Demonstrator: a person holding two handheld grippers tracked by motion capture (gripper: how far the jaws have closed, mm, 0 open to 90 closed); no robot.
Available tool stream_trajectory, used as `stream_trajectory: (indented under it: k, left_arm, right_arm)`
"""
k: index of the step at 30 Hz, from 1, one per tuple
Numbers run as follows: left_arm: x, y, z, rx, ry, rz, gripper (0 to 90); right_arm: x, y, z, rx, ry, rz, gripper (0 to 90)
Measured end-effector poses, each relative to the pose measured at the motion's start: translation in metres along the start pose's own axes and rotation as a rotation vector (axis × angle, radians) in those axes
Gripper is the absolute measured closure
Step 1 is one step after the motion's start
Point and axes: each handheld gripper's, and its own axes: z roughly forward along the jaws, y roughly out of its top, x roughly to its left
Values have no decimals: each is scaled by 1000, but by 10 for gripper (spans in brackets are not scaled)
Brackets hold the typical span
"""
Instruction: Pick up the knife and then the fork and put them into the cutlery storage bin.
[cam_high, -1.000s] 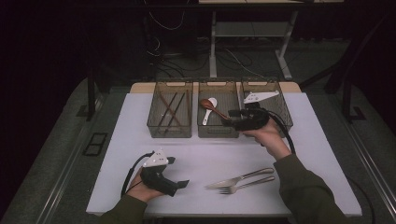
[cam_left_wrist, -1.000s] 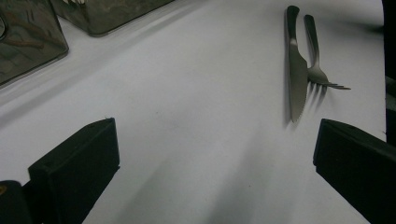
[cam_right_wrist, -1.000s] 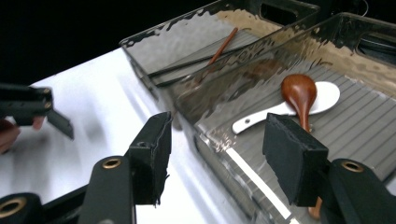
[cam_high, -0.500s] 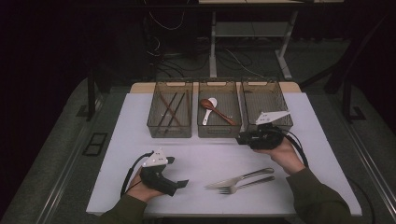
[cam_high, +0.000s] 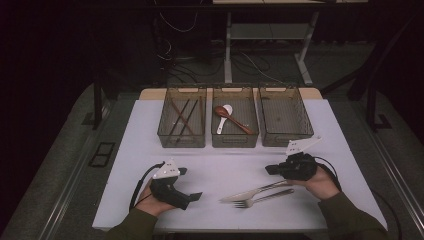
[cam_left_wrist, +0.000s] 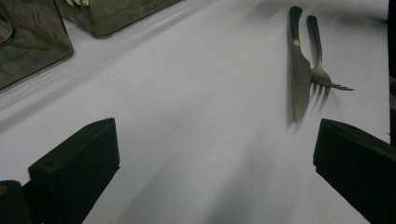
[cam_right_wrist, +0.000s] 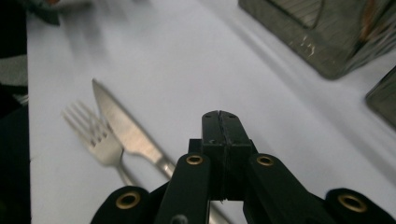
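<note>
Three clear mesh-sided bins stand in a row along the far edge of the white table (cam_high: 150, 150). The left bin (cam_high: 182, 120) holds dark chopsticks (cam_high: 181, 116) lying crossed on its floor; the middle bin (cam_high: 235, 119) holds a white spoon (cam_high: 223, 116) and a brown wooden spoon (cam_high: 234, 120), their bowls overlapping toward the far end; the right bin (cam_high: 286, 116) has bare mesh on its floor.

Near the front edge, right of centre, a knife (cam_high: 250, 191) and a fork (cam_high: 262, 198) lie side by side — the knife on the far side, both with tips pointing toward the left edge and handles toward the right.

The right gripper (cam_high: 272, 169) hangs low just above the knife and fork handles; its jaws have just been closing and now meet with nothing between them, as the right gripper view shows. The left gripper (cam_high: 192, 198) rests near the front-left corner, jaws spread wide apart and empty — the bare table lies between them in the left gripper view.
</note>
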Motion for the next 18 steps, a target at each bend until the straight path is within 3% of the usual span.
stream_trajectory:
  k: [6,14,18]
  left_arm:
    - [-2,0,0,1,0,3,0]
    - [-1,0,0,0,0,-1,0]
    - [-1,0,1,4,0,2,0]
  right_arm:
    - [3,-14,-3,42,6,-1,895]
    - [9,-37,-8,109,-21,-11,896]
    - [8,-40,-7,125,-28,-16,896]
